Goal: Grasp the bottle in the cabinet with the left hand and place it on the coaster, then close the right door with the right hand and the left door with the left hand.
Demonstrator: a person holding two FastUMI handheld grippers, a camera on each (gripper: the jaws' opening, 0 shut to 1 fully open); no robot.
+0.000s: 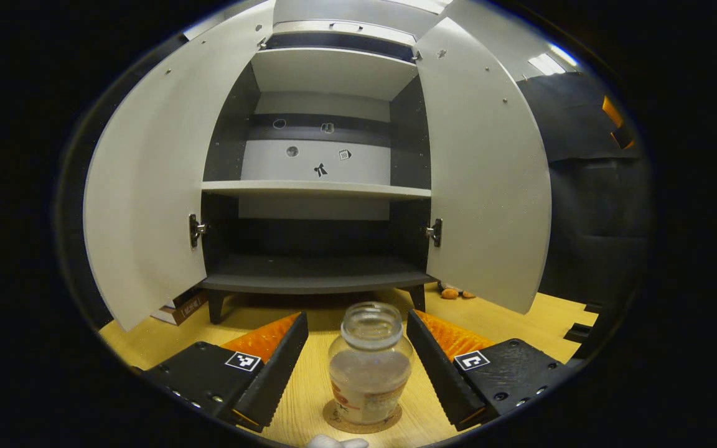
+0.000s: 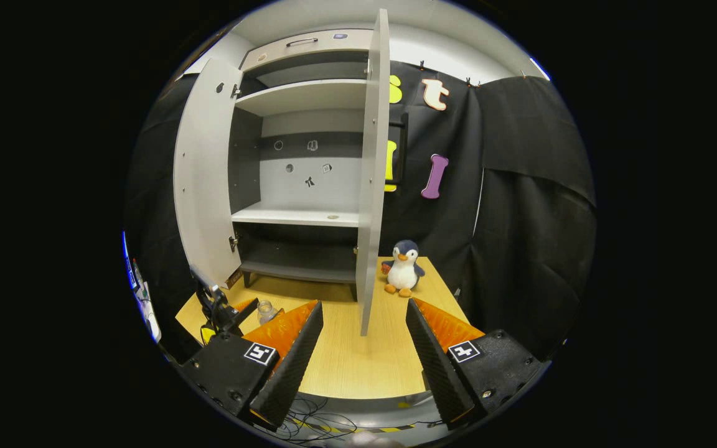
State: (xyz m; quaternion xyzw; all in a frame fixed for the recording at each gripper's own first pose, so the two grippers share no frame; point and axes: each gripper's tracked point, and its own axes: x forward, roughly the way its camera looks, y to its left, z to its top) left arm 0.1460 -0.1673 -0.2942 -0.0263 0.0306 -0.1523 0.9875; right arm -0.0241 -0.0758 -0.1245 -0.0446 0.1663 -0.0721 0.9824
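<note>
While both cabinet doors stand open, the bottle (image 1: 370, 367) sits upright on the coaster (image 1: 362, 420) on the table (image 1: 501, 317), out of the cabinet (image 1: 318, 186). Left gripper (image 1: 356, 364) — jaws wide apart, one on each side of the bottle, neither touching it. Right gripper (image 2: 358, 348) — jaws wide apart, holding nothing, over the table's near edge facing the right door (image 2: 372, 180) edge-on. Left door (image 2: 204, 180) swung outward. Toy penguin (image 2: 403, 269) on the table beside the cabinet.
</note>
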